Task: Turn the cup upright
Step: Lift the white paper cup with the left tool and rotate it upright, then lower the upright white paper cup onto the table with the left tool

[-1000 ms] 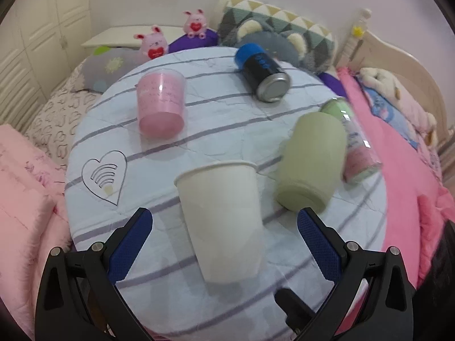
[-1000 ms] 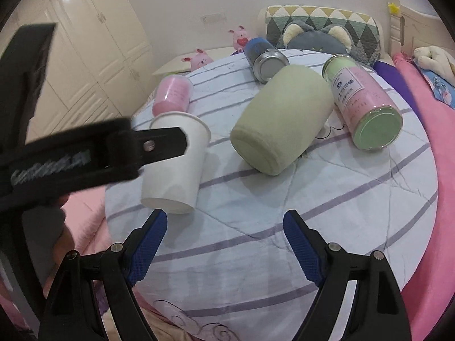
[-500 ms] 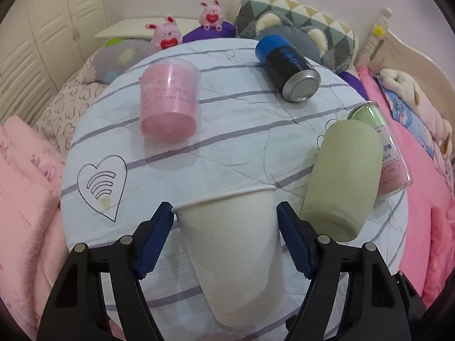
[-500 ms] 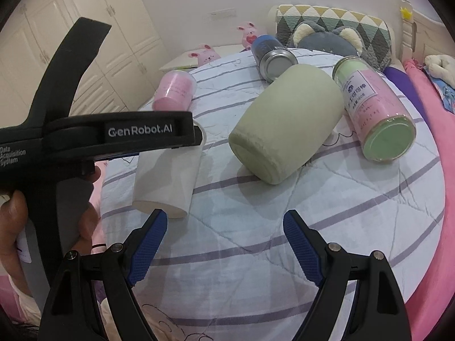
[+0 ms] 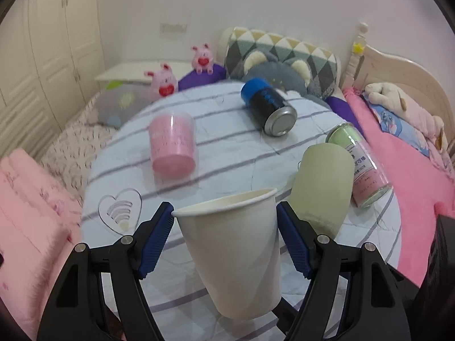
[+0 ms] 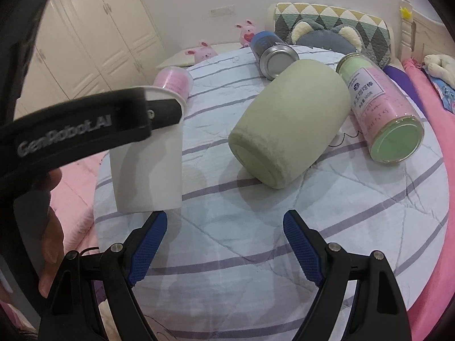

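Note:
A white paper cup (image 5: 239,250) stands rim up between the blue pads of my left gripper (image 5: 224,213), which is shut on it just below the rim. In the right wrist view the same cup (image 6: 148,176) shows at the left, partly behind the left gripper's black arm, with its base near the striped cloth. My right gripper (image 6: 224,221) is open and empty, low over the near part of the table. A pale green cup (image 6: 287,125) lies on its side ahead of it, its base turned toward me.
A round table with a striped cloth (image 5: 227,153) carries a pink cup (image 5: 173,145), a dark can (image 5: 270,108) on its side, the green cup (image 5: 321,187) and a pink-green jar (image 5: 361,167). Pillows and plush toys lie behind, pink bedding to both sides.
My left gripper moved in around the white cup and shut on it below the rim. The cup now sits more upright. My right gripper has barely moved.

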Demonstrator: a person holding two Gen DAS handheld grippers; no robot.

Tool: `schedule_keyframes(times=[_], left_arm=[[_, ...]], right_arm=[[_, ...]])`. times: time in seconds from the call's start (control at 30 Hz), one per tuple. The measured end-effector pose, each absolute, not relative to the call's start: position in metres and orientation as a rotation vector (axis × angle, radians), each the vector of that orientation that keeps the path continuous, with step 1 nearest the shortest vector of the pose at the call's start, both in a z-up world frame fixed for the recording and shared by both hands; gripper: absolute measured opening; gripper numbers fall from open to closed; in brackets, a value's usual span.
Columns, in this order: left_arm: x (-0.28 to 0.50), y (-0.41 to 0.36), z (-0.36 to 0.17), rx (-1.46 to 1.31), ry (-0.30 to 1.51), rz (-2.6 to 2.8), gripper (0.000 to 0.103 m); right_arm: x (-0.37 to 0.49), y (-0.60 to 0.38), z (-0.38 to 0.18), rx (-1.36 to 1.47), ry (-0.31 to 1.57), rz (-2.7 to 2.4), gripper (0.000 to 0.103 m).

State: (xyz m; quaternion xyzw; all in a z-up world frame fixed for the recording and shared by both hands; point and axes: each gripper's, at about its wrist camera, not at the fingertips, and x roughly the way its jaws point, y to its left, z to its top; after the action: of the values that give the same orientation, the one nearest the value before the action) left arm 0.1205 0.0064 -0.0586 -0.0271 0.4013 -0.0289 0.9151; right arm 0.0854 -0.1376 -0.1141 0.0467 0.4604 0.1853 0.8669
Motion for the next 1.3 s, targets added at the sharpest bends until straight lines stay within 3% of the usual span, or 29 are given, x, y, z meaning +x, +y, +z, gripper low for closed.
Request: schedule_keyframes(times=[1.3], left_arm=[[0.08,-0.006,-0.062,0.028,0.691,-0.15,0.076]], right_arm=[[0.068,-0.139,-0.12,0.124,0.994,0.446,0.085]])
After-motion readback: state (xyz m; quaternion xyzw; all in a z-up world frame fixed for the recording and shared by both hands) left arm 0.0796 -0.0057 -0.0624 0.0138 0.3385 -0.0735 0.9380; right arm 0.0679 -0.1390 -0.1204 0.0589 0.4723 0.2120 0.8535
